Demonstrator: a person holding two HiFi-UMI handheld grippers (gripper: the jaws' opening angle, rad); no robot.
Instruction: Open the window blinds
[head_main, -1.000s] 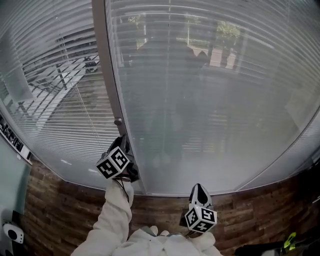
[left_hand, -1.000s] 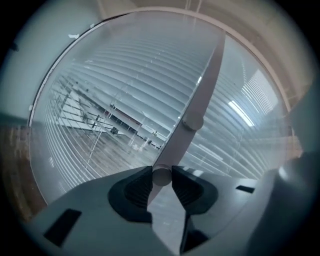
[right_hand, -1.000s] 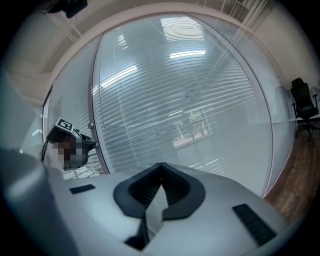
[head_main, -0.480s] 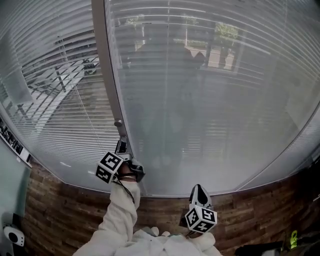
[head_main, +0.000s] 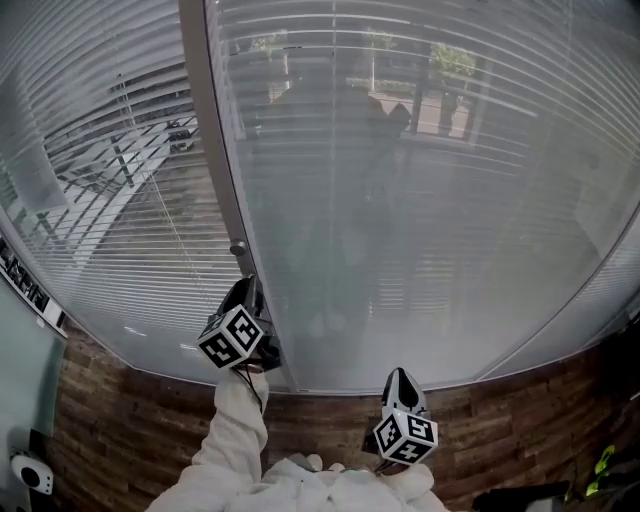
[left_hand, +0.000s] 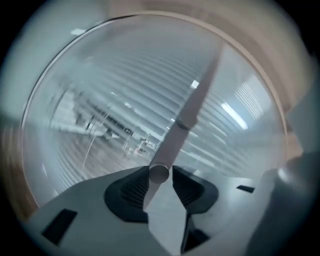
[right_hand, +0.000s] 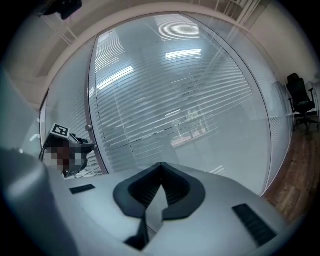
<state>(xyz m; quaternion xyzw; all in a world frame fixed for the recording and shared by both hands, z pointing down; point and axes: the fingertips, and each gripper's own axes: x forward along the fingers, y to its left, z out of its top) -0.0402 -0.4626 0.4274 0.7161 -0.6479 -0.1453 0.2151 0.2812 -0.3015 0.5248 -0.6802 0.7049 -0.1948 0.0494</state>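
- The left claw (left_hand: 160, 172) is partly closed, with its two dark pads (left_hand: 134, 189) pressed on either side of the bottom end of a thin grey rod (left_hand: 187, 112). It has hold of that rod and nothing else.
- The rod rises from the claw, up and to the right in the left gripper view, with a joint partway along. It hangs in front of the blinds (left_hand: 125, 80) and is, I judge, the control that tilts the slats.
- In the head view the left claw (head_main: 246, 292) points level at the window, right against the grey upright post (head_main: 213, 150) between the two panes. A white sleeve (head_main: 235, 430) runs back from it.
- The right claw (right_hand: 161, 167) is closed, pads together, with nothing in it. In the head view it (head_main: 399, 380) waits low and back from the glass, well apart from the rod, above the wooden floor (head_main: 520, 430).
- The blinds (head_main: 420, 200) are down across both panes. In the left pane the street shows between the slats, while the right pane looks milky lower down and trees show only near the top.
- My reading is that the grip on the rod is made and the opening is at best partly done. What is left is to work the rod until the slats stand flat and the view clears.
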